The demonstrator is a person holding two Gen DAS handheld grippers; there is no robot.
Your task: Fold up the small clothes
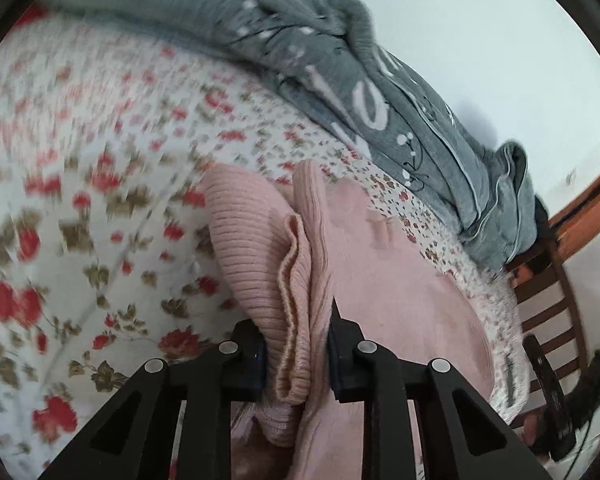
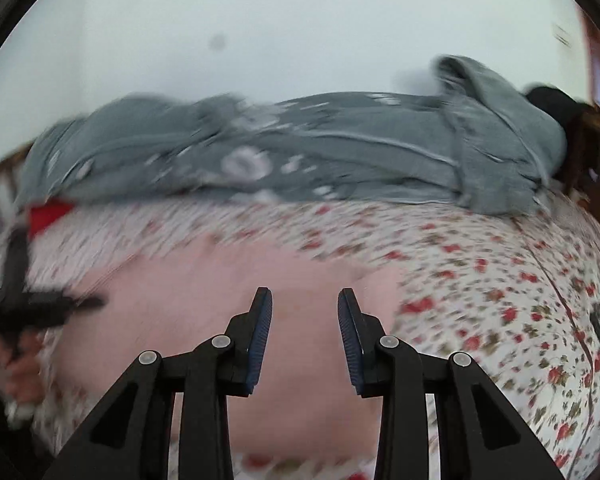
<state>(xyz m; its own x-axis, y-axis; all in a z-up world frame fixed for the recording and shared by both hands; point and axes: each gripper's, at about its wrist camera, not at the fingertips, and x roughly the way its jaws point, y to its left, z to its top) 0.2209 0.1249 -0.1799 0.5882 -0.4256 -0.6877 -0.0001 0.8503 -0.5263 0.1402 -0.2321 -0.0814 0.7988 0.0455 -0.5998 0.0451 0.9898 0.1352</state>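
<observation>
A pink knit garment [image 1: 400,280] lies on a floral bedspread [image 1: 80,200]. Its ribbed edge [image 1: 252,248] is bunched into folds and lifted off the bed. My left gripper [image 1: 296,320] is shut on that bunched edge, and the cloth hides much of the left finger. In the blurred right wrist view the same pink garment [image 2: 204,280] spreads flat beneath my right gripper [image 2: 304,292]. The right gripper is open, with nothing between its blue pads [image 2: 260,328].
A crumpled grey cloth with white print [image 1: 340,80] [image 2: 340,152] lies along the bed's far side by a pale wall. A wooden chair [image 1: 548,300] stands past the bed's right end. A person's hand [image 2: 16,372] shows at the left edge, and a red item [image 2: 48,212] lies far left.
</observation>
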